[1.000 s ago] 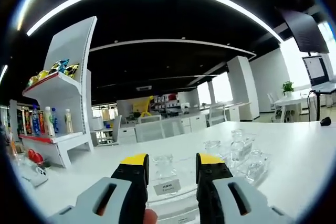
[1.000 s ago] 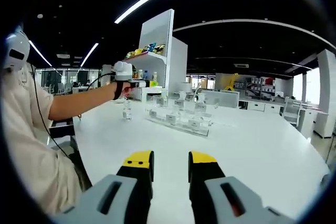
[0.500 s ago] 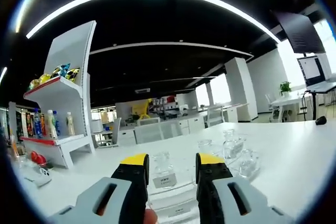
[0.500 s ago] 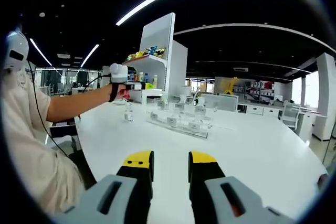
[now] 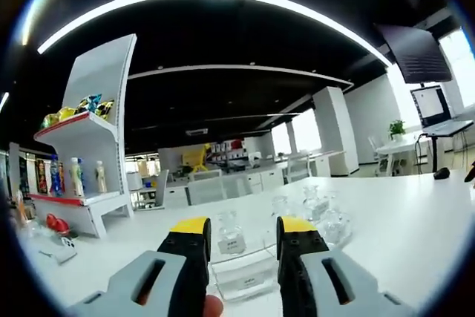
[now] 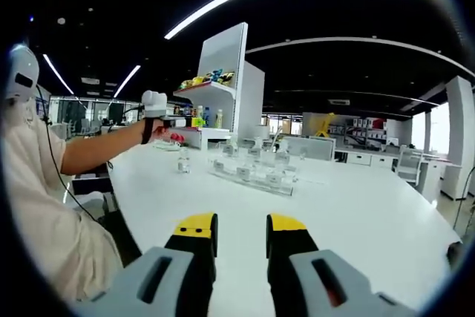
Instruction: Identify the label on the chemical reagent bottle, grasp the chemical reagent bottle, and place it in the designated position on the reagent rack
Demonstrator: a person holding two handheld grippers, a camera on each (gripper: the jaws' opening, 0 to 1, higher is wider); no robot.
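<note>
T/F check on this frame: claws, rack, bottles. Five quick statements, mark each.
1. The right claw holds a bottle. False: it is open, with bare white table between its jaws.
2. The clear rack stands on the table. True.
3. One small bottle stands apart from the rack. True.
4. The left claw is shut on a bottle. False: it is open, with nothing gripped.
5. The white shelf unit is bare. False: it carries colourful packets and bottles.
</note>
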